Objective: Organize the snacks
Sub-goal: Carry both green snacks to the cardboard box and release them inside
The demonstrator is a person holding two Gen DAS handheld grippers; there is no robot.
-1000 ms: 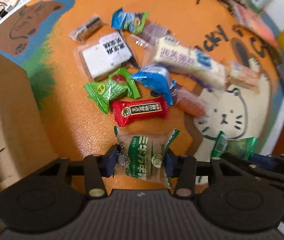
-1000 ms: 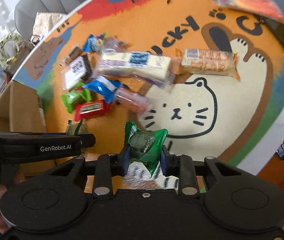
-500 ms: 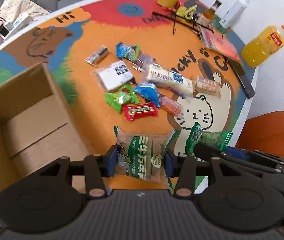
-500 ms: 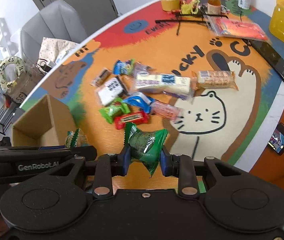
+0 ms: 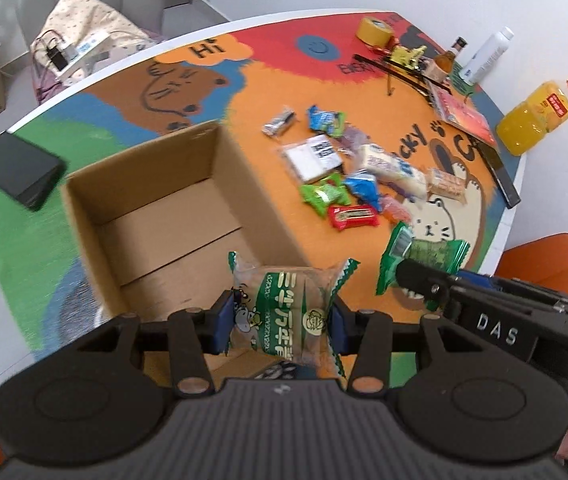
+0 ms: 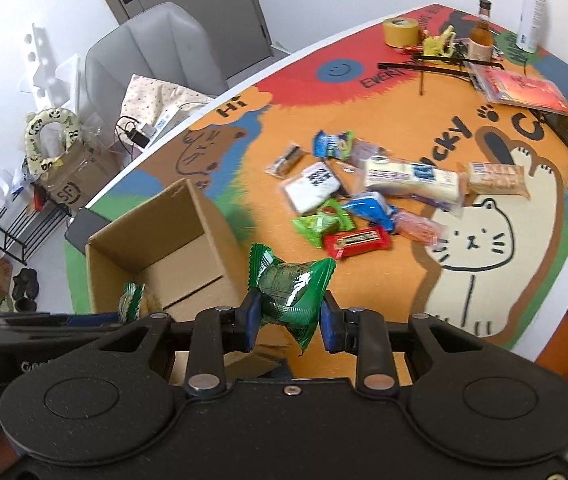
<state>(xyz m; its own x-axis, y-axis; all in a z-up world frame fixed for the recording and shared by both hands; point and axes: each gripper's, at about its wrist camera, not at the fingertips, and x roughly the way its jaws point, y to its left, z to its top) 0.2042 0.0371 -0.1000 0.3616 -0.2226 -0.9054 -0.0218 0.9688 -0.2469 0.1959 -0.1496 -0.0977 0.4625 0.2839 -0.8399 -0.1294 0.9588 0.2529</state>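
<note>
My left gripper (image 5: 280, 326) is shut on a clear and green biscuit packet (image 5: 287, 312) and holds it above the near right corner of an open, empty cardboard box (image 5: 156, 216). My right gripper (image 6: 288, 320) is shut on a dark green snack packet (image 6: 289, 288), held in the air just right of the box (image 6: 164, 248). That packet also shows in the left wrist view (image 5: 423, 256). Several loose snacks lie in a pile (image 5: 343, 184) on the table beyond, among them a red bar (image 6: 355, 242) and a long white packet (image 6: 411, 180).
The round colourful table (image 6: 483, 264) carries an orange juice bottle (image 5: 535, 120), a tape roll (image 5: 373, 30), small bottles, a red booklet and a black phone (image 5: 501, 176) at the far side. A black device (image 5: 18, 170) lies left of the box. An orange chair (image 5: 555, 252) stands at the right.
Both grippers have risen high off the table with their packets and moved left toward the box. The box has come fully into view.
</note>
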